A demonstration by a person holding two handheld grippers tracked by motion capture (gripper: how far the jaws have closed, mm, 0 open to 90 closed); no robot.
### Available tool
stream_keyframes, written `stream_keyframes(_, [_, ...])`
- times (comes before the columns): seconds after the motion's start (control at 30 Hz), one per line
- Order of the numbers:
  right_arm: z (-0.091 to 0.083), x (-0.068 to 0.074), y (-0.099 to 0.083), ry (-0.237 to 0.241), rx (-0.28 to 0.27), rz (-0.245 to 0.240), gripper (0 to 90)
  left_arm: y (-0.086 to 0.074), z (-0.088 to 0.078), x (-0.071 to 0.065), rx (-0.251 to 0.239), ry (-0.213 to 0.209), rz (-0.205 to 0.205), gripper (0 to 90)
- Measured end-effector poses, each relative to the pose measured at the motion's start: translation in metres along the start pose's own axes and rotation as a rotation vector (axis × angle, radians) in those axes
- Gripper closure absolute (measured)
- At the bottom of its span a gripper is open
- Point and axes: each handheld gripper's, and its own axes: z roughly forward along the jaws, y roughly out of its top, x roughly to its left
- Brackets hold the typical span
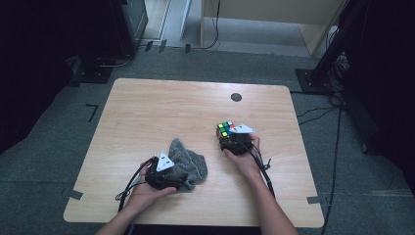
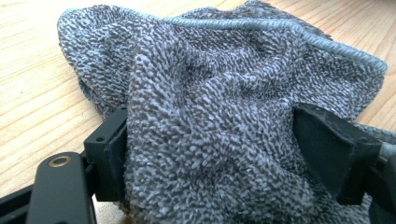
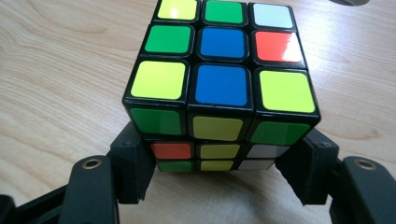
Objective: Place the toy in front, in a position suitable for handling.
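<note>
On the table [image 1: 147,103], the left tongs [image 2: 210,144] are clamped on a bunched grey cloth [image 2: 219,88] near the front edge, while the right tongs [image 3: 215,175] are clamped on the lower layers of a cube [image 3: 219,84] to its right.

Crumpled grey towel [image 2: 210,121] on table; scrambled cube [image 3: 219,88] upright, well apart.

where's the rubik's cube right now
In the high view the rubik's cube sits right of centre on the table, between the right gripper's jaws, apart from the grey cloth to its left.
</note>
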Motion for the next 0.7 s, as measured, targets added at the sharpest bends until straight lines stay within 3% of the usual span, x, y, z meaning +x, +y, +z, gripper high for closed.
stream_keyframes(0.17, [-0.015, 0.004, -0.002, 0.009, -0.013, -0.045, 34.9, 0.0, 0.0, -0.001, 0.002, 0.006, 0.005, 19.6])
stream_keyframes(0.47, [-0.053, 0.01, -0.005, 0.072, -0.054, -0.059, 34.9, 0.001, 0.001, -0.002, 0.009, 0.016, 0.011, 19.8])
stream_keyframes(0.7, [-0.077, 0.011, -0.01, 0.102, -0.071, -0.062, 34.8, 0.001, 0.0, -0.004, -0.001, 0.032, 0.017, 25.7])
